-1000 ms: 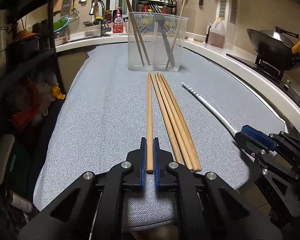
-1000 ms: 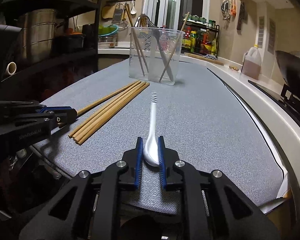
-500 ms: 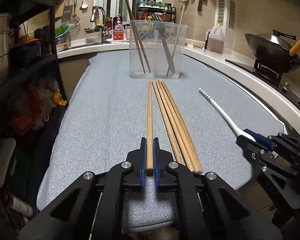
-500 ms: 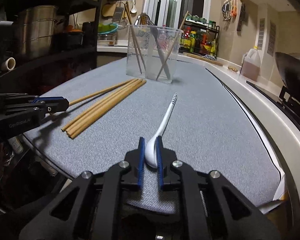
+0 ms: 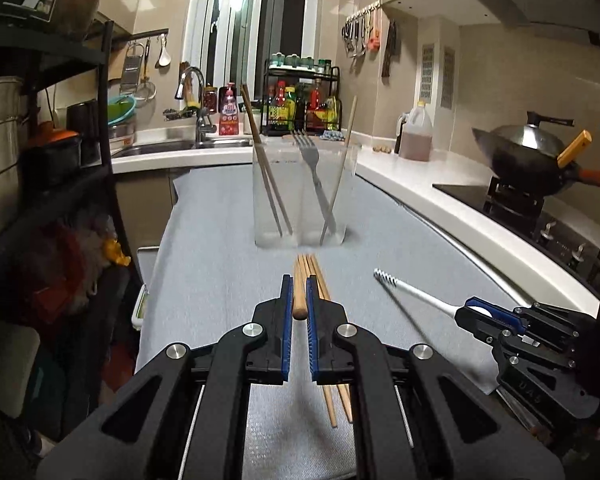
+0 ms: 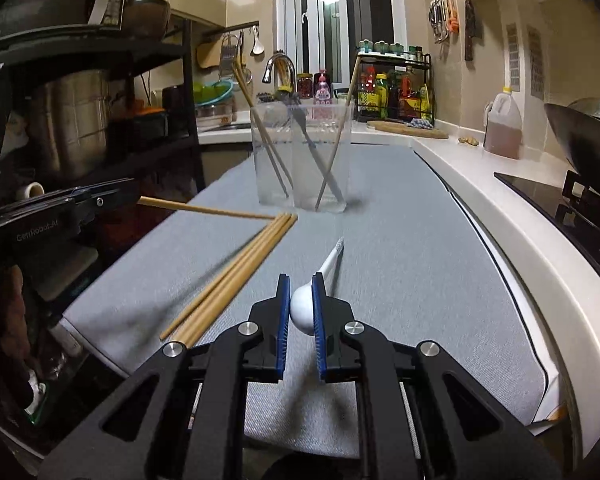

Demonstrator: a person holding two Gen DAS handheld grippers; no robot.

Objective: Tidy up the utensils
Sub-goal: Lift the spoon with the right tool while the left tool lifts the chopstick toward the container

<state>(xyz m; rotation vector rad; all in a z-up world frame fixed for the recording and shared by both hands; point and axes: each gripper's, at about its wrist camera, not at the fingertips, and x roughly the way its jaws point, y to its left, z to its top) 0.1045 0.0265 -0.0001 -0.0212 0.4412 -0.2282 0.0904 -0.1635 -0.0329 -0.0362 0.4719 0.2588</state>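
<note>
Wooden chopstick in left jaws; spoon in right; three chopsticks on mat.

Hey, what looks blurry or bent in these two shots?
Left wrist view: the white spoon handle is motion-smeared and the counter edge bows from the fisheye. Right wrist view: the loose chopsticks blur toward their near ends, with soft shadows on the mat.

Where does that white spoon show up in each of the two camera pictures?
Left wrist view: the spoon is at lower right, held by the right claw, handle pointing toward the middle.
Right wrist view: the spoon is at bottom centre, its bowl pinched in that same claw.
Shared landmark: the clear holder with a fork, straight ahead in both.
</note>
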